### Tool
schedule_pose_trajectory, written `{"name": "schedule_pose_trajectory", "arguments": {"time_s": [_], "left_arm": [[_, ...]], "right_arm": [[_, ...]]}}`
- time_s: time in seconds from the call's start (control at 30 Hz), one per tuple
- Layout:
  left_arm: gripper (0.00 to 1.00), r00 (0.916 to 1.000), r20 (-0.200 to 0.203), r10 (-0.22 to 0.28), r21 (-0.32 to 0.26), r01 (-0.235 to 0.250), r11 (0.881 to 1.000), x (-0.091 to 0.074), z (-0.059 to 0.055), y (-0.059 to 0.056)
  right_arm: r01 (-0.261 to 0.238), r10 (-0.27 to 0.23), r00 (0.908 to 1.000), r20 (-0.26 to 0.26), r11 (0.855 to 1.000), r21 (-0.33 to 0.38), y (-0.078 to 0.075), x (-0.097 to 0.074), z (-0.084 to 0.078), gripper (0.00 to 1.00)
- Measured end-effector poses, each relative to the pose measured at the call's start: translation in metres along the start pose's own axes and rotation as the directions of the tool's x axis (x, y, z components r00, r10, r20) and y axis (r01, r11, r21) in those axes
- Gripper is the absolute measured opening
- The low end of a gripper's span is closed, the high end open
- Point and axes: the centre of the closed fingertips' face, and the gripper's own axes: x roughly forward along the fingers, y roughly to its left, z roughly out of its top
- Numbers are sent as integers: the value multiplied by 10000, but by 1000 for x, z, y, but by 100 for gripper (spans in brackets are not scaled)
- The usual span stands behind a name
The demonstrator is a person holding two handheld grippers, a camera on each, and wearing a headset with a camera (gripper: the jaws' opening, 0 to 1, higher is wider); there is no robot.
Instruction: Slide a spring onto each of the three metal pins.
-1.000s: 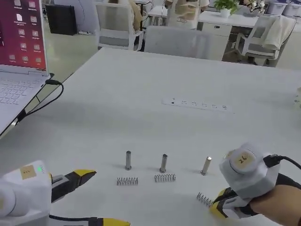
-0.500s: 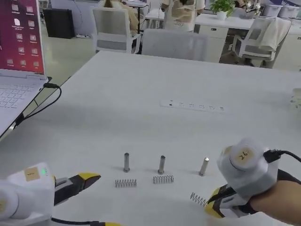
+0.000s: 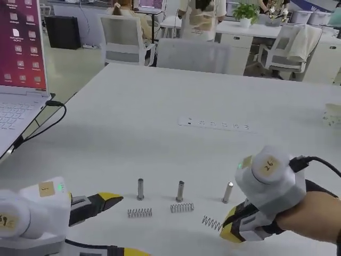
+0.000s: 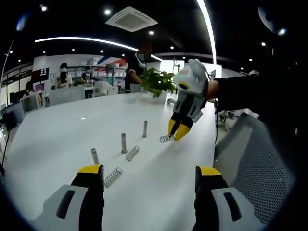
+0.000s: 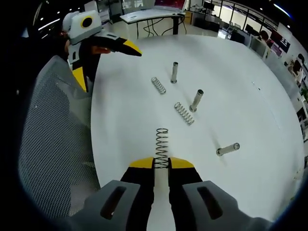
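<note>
Right gripper [image 5: 161,163] pinches one end of a spring [image 5: 161,142], so the free end juts out ahead, probably ready to thread over the nearest pin [image 3: 228,192] just beyond its tips. Left gripper [image 4: 149,171] gapes wide, empty, with another spring [image 4: 112,176] lying just ahead.

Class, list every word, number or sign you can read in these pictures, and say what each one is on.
"26", second digit unclear: round sticker on the right gripper.
Too blurred to read: yellowish sticker on the left gripper.
Too small to read: icon labels on the laptop screen.
</note>
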Motion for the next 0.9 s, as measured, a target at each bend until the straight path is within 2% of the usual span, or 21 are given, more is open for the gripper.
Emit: {"name": "schedule_pose_trajectory", "arguments": {"time_s": [0.3,0.57,0.9], "left_arm": [[69,9993,-9,-368,265,368,9990,9,6,-5],[58,9968,-101,-792,419,795,9959,17,10,-10],[48,9932,-103,-1157,639,1161,9912,24,13,-16]], "right_arm": [[-195,200,9998,87,9982,-571,9,-2,20,8],[-325,346,9993,156,9920,-1218,18,-3,40,8],[-621,655,9978,117,9799,-1897,30,-1,51,8]]}}
